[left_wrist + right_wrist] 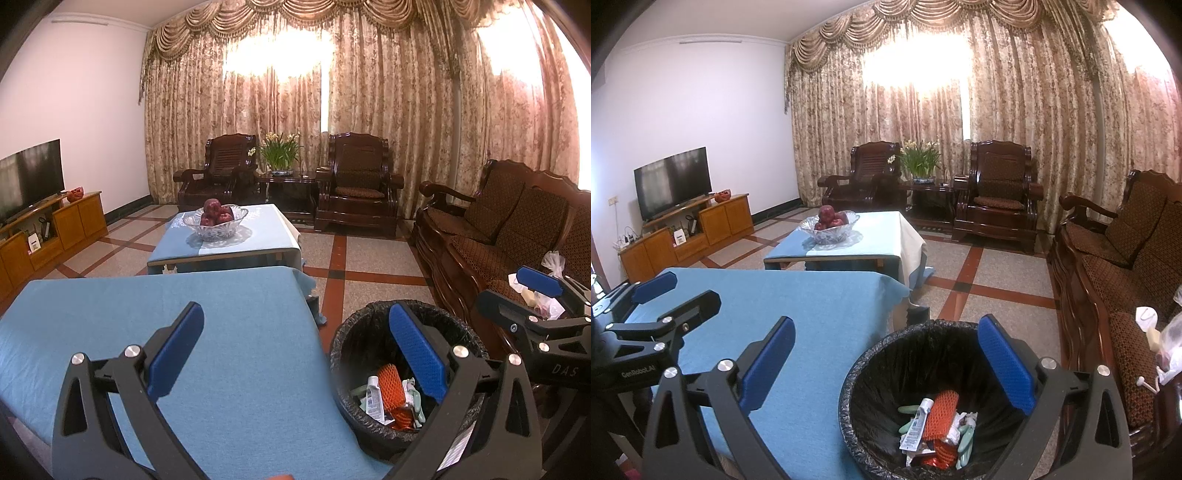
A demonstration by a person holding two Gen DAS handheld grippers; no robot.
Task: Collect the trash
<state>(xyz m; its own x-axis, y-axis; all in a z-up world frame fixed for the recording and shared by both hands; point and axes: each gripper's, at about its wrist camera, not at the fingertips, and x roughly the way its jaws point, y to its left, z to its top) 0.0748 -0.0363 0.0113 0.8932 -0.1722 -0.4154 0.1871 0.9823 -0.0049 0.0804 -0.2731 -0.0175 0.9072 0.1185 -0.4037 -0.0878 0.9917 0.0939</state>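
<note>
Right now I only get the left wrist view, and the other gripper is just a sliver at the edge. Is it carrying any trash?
Observer: No. The right wrist view shows the right gripper open with nothing between its blue pads, poised over the bin.
Operator: And does mine look any different from outside?
Observer: The left gripper is open too, and its side carries white lettering reading GenRobot.AI.
Operator: My picture cuts off the TV. What is left of it?
Observer: A wall socket sits on the wall beside the TV.
</note>
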